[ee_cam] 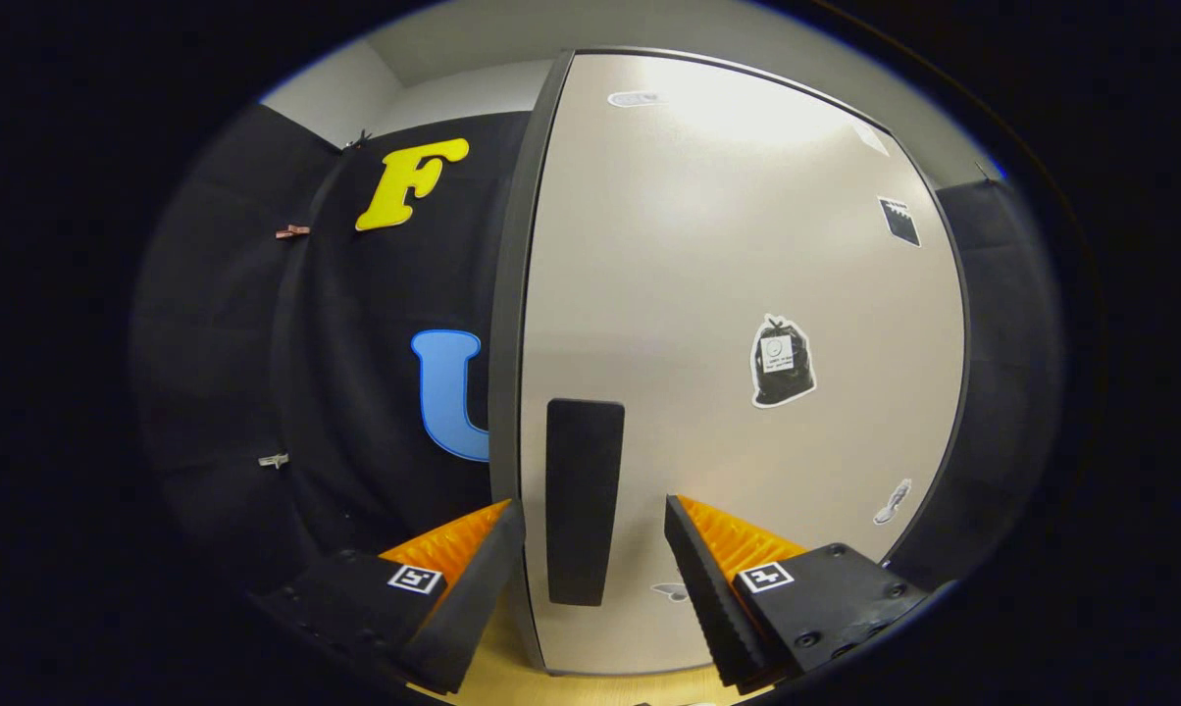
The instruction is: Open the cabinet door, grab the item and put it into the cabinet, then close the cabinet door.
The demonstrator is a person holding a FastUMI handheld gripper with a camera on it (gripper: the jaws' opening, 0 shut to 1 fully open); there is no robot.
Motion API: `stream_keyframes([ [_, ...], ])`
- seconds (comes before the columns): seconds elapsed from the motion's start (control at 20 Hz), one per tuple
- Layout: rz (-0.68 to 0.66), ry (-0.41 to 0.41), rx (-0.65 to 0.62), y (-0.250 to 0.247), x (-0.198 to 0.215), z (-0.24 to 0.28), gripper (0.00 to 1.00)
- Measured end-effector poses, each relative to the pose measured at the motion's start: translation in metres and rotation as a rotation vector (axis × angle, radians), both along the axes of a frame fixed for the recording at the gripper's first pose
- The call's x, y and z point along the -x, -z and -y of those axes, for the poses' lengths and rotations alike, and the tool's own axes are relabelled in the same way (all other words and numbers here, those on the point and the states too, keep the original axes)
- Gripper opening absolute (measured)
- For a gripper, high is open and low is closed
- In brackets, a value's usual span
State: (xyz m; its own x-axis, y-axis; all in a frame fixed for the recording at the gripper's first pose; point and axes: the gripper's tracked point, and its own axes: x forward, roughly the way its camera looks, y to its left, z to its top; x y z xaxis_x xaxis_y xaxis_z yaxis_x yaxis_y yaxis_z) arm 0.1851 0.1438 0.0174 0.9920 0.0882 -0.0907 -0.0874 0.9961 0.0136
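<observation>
A pale beige cabinet door [728, 294] with a dark frame stands close in front of me, looking flush in its frame. On it, near its left edge, is a tall black handle [583, 500]. My gripper [594, 515] is open, and the handle stands in the gap between the two fingertips. The left finger [483, 569] overlaps the door's left edge; the right finger [703, 579] lies over the door face. Neither finger presses on the handle. Several stickers dot the door, among them a black bag-shaped one [782, 361].
Black cloth wall [375, 343] hangs to the left of the cabinet and more of it to the right [1002, 324]. A light wooden surface [512, 677] runs under the cabinet's base, below the fingers. White wall and ceiling [453, 93] show above.
</observation>
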Motion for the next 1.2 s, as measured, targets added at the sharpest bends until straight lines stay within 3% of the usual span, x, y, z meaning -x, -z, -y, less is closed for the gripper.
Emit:
stream_keyframes([
  [0.25,0.011,0.019,-0.003,-0.002,-0.006,0.001,0.76],
  [0.35,0.004,0.017,0.009,-0.001,-0.005,-0.002,0.56],
  [0.4,-0.008,0.007,-0.014,0.002,-0.006,-0.006,0.56],
  [0.45,-0.013,0.014,-0.034,0.0,-0.003,-0.004,0.37],
  [0.55,-0.02,0.015,-0.043,0.001,-0.009,-0.004,0.37],
  [0.85,-0.054,-0.056,-0.039,0.002,-0.001,-0.007,0.14],
  [1.2,-0.049,-0.172,-0.062,-0.008,0.069,0.012,0.14],
])
